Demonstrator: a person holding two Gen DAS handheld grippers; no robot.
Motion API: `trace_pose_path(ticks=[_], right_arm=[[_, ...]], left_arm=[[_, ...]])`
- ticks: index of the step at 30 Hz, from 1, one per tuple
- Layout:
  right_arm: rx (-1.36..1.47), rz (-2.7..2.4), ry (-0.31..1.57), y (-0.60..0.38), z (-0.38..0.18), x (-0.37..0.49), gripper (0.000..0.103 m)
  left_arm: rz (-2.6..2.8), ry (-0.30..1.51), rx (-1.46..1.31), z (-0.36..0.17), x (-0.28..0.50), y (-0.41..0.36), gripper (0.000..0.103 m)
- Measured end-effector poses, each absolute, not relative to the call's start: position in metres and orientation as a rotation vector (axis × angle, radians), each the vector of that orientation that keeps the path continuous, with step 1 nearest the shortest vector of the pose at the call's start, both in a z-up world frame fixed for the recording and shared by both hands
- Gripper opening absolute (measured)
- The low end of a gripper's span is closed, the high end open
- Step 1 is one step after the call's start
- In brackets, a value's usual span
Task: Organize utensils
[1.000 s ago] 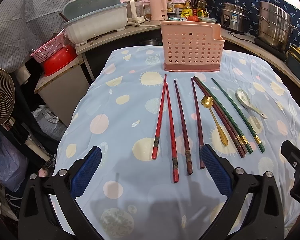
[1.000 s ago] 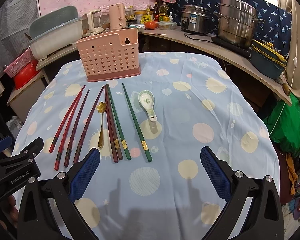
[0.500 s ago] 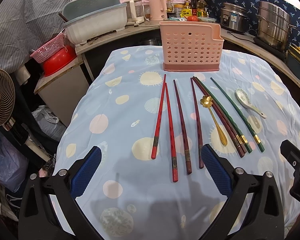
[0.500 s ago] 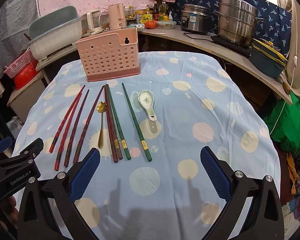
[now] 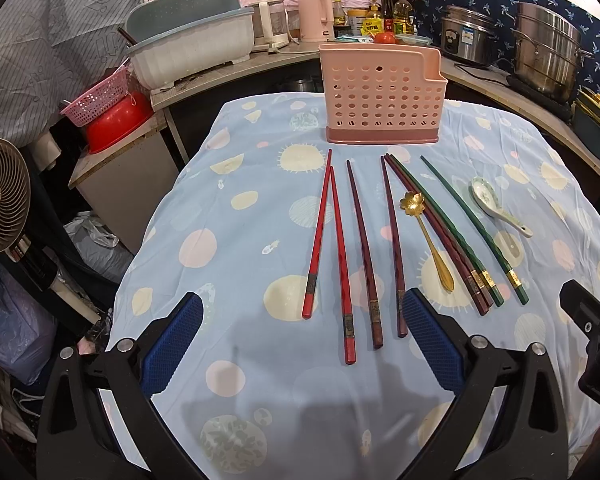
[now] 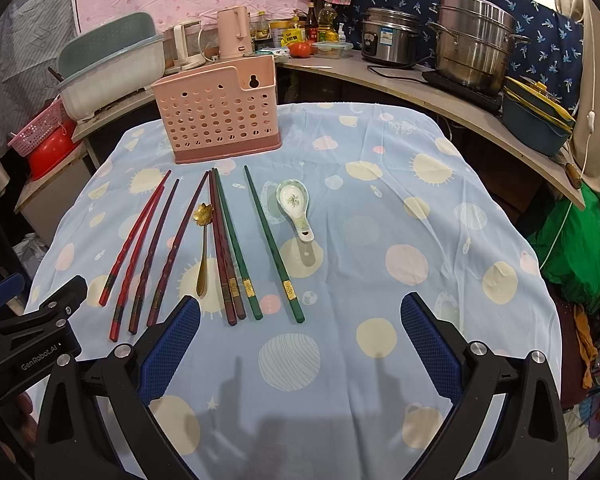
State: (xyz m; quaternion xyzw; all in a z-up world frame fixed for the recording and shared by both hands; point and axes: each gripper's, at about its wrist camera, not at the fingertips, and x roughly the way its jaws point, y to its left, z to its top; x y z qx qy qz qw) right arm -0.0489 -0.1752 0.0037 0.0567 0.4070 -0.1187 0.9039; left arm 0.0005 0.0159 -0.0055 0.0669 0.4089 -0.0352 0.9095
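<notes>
The left gripper (image 5: 302, 338) hangs low over the near end of the bench (image 5: 228, 392), its blue fingers (image 5: 172, 344) wide apart and holding nothing; between them, toward 12 o'clock, lie the butt ends of the red chopsticks (image 5: 332, 248) and the dark brown chopsticks (image 5: 364, 248). The right gripper (image 6: 300, 338) is also spread wide and empty, over bare cloth, with the green chopsticks (image 6: 272, 244) toward 11 o'clock of it. Compared with half a second and one second ago, almost nothing has changed: the left view has crept only a little nearer to the sticks, and no utensil has shifted. I judge from this that the sorting has not begun yet and that the left gripper is lining up for a first pick. Farther out, the gold spoon (image 5: 428, 240) lies between the brown pairs, and the ceramic spoon (image 6: 296, 206) lies at 1 o'clock of the green sticks. The pink utensil holder (image 5: 380, 96) stands upright at the far end, at 12 o'clock, apparently empty. On the left gripper's body, seen from the right wrist, the writing "GenRobot.AI" (image 6: 40, 358) can be read; the labels on the bottles behind are too small to read.
</notes>
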Motion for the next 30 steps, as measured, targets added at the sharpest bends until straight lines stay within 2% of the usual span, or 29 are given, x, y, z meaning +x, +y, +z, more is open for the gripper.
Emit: trace_pose_path(ticks=[17, 26, 28, 30], right_arm=[[0.127, -0.251, 0.846, -0.177, 0.002, -0.047, 0.096], [0.137, -0.262, 0.887, -0.187, -0.011, -0.033, 0.096], [0.133, -0.263, 0.896, -0.188, -0.014, -0.029, 0.096], [0.133, -0.263, 0.904, -0.188, -0.017, -0.024, 0.096]], left_arm=[[-0.067, 0.871, 0.082, -0.010, 0.009, 0.027, 0.095], [-0.027, 0.910, 0.080, -0.033, 0.031, 0.053, 0.095], [-0.027, 0.918, 0.084, -0.040, 0.035, 0.054, 0.094], [-0.042, 0.937, 0.083, -0.047, 0.040, 0.055, 0.087]])
